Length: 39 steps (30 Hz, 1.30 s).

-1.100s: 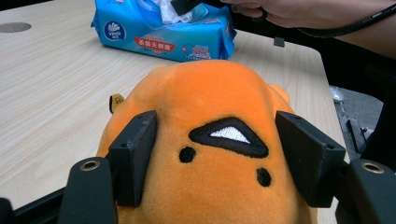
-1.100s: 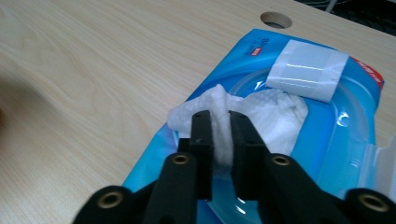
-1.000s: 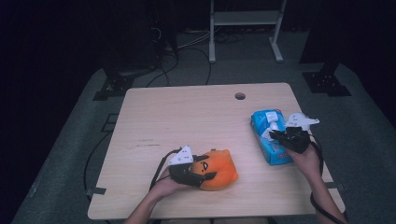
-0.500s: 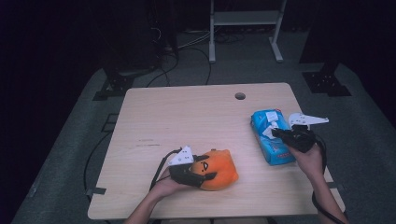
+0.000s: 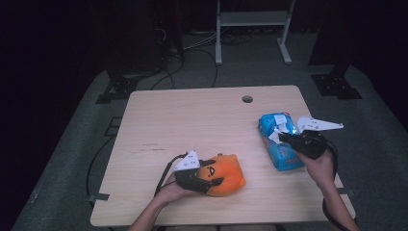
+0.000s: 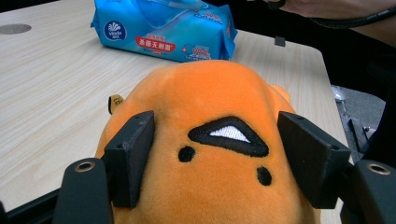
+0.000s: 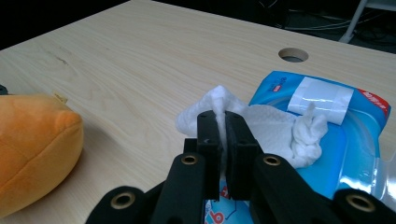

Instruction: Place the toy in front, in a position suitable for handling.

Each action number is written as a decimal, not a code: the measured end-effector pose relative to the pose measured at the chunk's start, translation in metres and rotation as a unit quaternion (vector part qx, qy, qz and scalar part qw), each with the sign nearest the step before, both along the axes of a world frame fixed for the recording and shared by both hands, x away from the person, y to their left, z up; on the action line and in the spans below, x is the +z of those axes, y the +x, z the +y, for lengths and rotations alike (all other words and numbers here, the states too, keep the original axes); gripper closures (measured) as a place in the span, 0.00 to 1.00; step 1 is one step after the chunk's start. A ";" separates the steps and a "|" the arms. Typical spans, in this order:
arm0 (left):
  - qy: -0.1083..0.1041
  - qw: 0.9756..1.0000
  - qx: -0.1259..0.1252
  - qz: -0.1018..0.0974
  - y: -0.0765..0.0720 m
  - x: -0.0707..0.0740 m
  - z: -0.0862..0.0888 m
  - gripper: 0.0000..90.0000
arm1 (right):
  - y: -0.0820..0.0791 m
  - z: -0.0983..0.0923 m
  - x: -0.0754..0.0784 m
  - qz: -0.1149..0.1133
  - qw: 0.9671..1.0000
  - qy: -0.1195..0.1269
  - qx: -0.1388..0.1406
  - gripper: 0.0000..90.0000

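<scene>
The right tool was clamped on a white wipe, its two black jaws pressed flat together with a fold of the sheet standing up between them. In the right gripper view the wipe trailed from the jaws to the opening of a blue pack at the right of the frame, where a twisted tail of tissue was caught under the peeled-back white flap. The grip sat low on the sheet, probably so that a pull would draw the whole wipe free and not tear off a corner.

In the high view the pack lay at the right side of the counter, with the right tool over it and a hand behind.

The left tool straddled an orange plush toy. Its jaws stood at a middling width, one at each side of the toy's stitched face, and they had just been easing apart. The pads looked to touch the fur with little squeeze. Most likely this hold steadied the toy for wiping. In the high view the toy sat at lower centre, near the front edge, with the left tool on its left side, well apart from the pack.
</scene>
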<state>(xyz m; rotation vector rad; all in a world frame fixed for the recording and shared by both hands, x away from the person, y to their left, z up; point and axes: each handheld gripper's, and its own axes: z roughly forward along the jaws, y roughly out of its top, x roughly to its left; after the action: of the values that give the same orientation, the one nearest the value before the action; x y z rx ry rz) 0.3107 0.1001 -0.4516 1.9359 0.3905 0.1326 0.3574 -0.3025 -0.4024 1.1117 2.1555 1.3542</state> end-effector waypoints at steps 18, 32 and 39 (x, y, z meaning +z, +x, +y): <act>0.001 1.000 0.000 -0.003 0.000 -0.001 0.000 0.32 | -0.014 0.009 0.010 -0.005 1.000 0.008 0.023 0.95; 0.001 1.000 0.000 -0.003 0.000 -0.001 -0.001 0.32 | -0.003 0.006 0.036 -0.024 0.999 0.038 0.005 0.96; 0.003 1.000 0.001 -0.002 0.000 0.000 -0.001 0.31 | -0.015 0.020 0.054 -0.045 0.996 0.058 0.042 0.96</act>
<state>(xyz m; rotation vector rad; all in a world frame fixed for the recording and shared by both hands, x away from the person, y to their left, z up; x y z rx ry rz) 0.3102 0.0990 -0.4516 1.9404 0.3910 0.1385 0.3423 -0.2829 -0.3483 0.9916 2.1041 1.5542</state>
